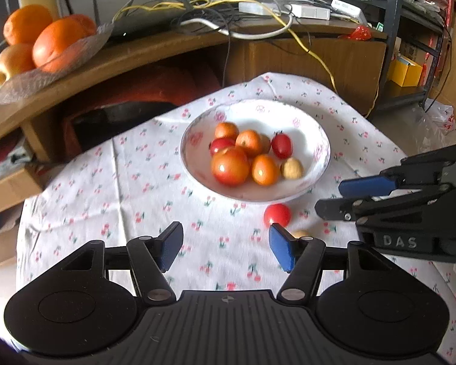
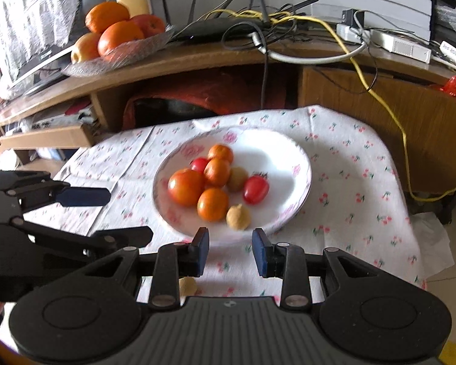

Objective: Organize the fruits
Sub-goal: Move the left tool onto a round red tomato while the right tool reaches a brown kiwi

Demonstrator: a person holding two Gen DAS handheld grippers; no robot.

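A white floral bowl (image 1: pixel 316 133) (image 2: pixel 288 158) sits on a cherry-print cloth and holds several small fruits: orange and red tomatoes (image 1: pixel 229 167) (image 2: pixel 185 187) and a tan longan (image 1: pixel 291 168) (image 2: pixel 238 217). A red tomato (image 1: pixel 277 215) lies on the cloth just in front of the bowl, near a tan longan (image 1: pixel 300 233) (image 2: pixel 188 286). My left gripper (image 1: pixel 225 248) is open and empty, near the loose tomato. My right gripper (image 2: pixel 230 249) is open and empty at the bowl's near rim; it also shows in the left wrist view (image 1: pixel 334 197).
A wooden shelf (image 1: pixel 136 51) behind the table carries a glass dish of oranges and apples (image 1: pixel 45 42) (image 2: pixel 115 36), a router and tangled cables (image 2: pixel 288 27). A yellow cable (image 2: pixel 395 121) hangs down at the right. The table edge falls away on both sides.
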